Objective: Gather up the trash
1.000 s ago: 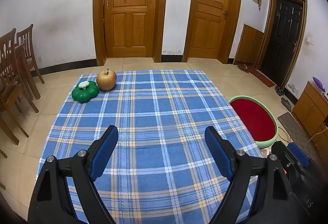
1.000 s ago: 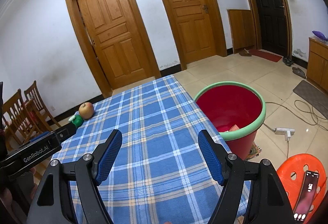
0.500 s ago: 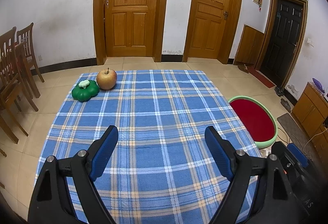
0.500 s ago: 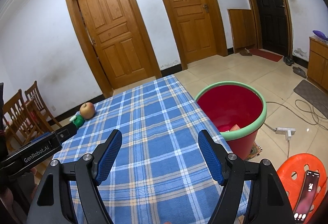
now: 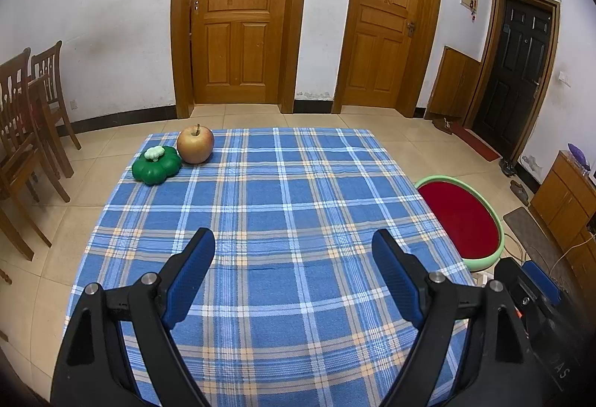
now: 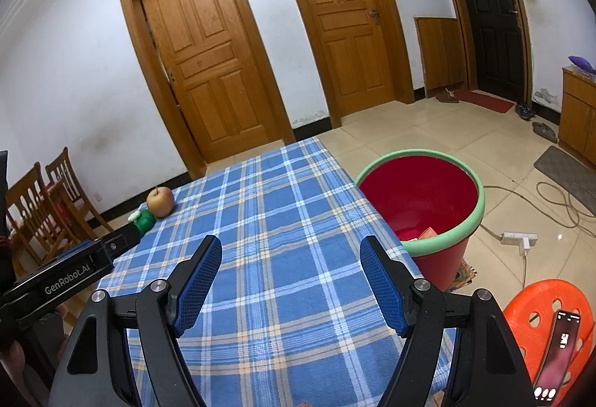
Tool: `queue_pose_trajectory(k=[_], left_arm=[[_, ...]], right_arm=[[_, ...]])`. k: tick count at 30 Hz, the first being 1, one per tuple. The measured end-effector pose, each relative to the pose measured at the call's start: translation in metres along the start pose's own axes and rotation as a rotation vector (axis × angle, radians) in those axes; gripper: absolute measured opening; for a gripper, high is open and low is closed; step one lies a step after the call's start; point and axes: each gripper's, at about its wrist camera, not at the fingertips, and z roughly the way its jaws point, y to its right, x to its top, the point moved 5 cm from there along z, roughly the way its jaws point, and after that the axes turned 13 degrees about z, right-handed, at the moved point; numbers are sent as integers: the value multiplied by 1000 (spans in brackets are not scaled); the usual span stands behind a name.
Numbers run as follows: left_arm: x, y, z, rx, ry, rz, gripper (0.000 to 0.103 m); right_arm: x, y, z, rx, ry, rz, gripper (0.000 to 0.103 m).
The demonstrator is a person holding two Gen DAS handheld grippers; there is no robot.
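Note:
A table under a blue plaid cloth (image 5: pixel 283 206) (image 6: pixel 275 221) fills both views. At its far left corner sit an apple (image 5: pixel 195 145) (image 6: pixel 160 201) and a green flower-shaped toy (image 5: pixel 156 165) (image 6: pixel 143 219), side by side. A red bucket with a green rim (image 5: pixel 462 221) (image 6: pixel 421 198) stands on the floor by the table's right edge, with some scraps at its bottom. My left gripper (image 5: pixel 294 258) hovers open over the near cloth, nothing between its fingers. My right gripper (image 6: pixel 290 265) is open too and holds nothing.
Wooden chairs (image 5: pixel 26 116) stand left of the table. An orange plastic stool (image 6: pixel 551 317) with a phone on it sits at the near right. A power strip and cables (image 6: pixel 521 239) lie on the tiled floor. Doors line the far wall.

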Motion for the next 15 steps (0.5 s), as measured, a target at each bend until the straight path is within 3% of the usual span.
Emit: queue_pose_trajectory(k=[15], left_arm=[[-1,-1,0,0,-1,-1,85]], right_arm=[[0,0,0,1,0,1,78]])
